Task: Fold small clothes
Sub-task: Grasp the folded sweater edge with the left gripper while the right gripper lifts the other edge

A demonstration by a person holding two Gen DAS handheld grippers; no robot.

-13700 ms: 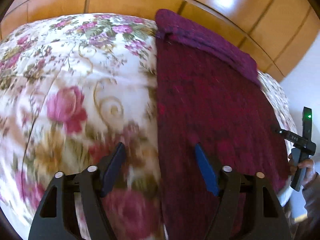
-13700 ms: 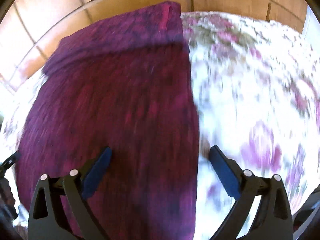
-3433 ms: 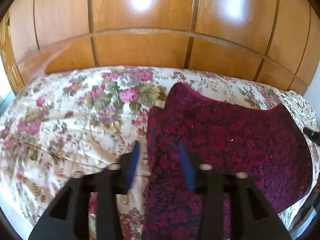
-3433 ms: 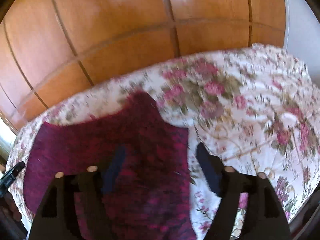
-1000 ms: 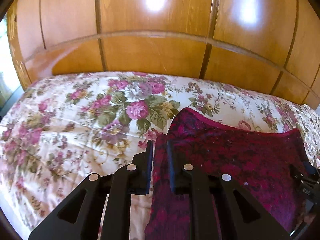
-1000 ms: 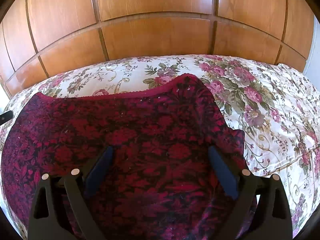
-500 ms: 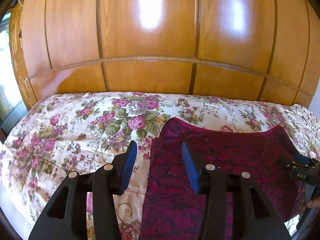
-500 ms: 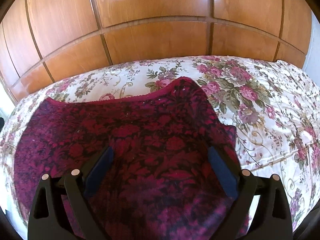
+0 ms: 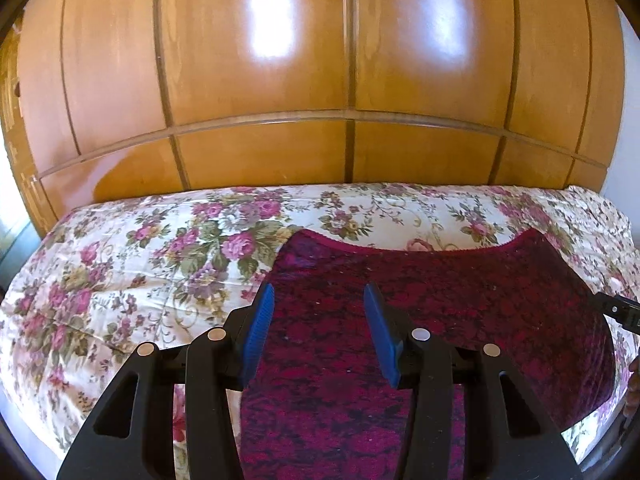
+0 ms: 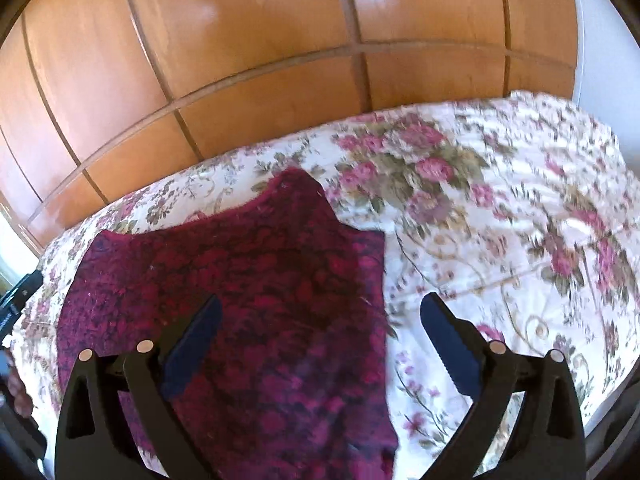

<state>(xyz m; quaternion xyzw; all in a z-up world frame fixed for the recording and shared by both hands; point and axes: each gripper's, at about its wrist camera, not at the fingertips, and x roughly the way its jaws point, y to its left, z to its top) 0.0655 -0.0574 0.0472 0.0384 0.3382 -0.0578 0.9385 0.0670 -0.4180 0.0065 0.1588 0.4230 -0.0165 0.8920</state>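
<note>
Both your left tongs [image 9: 316,330] and right tongs [image 10: 320,346] gape empty over the top [image 9: 440,300], its length along the bed's [image 9: 120,280] near edge, left nearer its side.

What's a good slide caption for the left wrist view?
Open left gripper above a dark red garment lying on a floral bedspread.

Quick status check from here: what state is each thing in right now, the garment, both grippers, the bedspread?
Maroon garment: lying flat on the bed, partly folded, not gripped.
Left gripper: open, empty, above the garment's edge.
Right gripper: wide open, empty, straddling the garment's other edge.
Floral bedspread: spread out under the garment, lightly creased.
Wooden wardrobe doors: shut.
</note>
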